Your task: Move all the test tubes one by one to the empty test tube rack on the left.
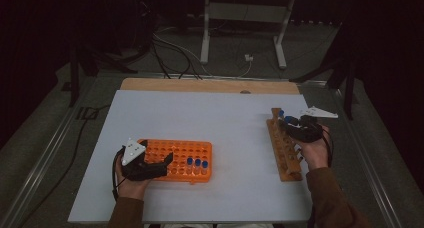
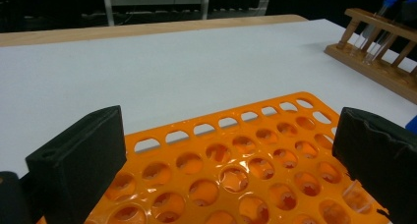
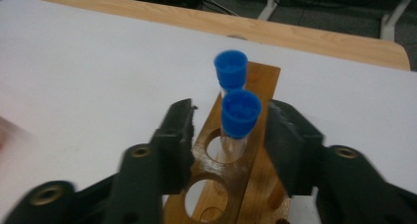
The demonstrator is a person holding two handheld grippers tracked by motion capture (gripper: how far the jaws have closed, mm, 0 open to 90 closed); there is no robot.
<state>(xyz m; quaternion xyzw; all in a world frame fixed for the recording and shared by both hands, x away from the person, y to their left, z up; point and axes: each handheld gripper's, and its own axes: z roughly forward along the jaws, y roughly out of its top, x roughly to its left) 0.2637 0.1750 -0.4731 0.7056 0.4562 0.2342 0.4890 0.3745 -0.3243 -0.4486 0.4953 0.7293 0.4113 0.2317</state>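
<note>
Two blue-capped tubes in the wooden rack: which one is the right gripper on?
The nearer tube, standing between the right gripper's jaws. The farther tube stands one hole beyond, outside them. Pads don't visibly touch it yet.

Dim room with black surroundings; the white worktop (image 1: 200, 123) is evenly lit, the right tongs (image 3: 227, 135) perhaps slightly motion-blurred.

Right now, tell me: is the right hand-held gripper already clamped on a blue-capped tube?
No: in the right gripper view the right hand-held gripper has a jaw on each side of the near tube, with gaps showing on both sides.
</note>
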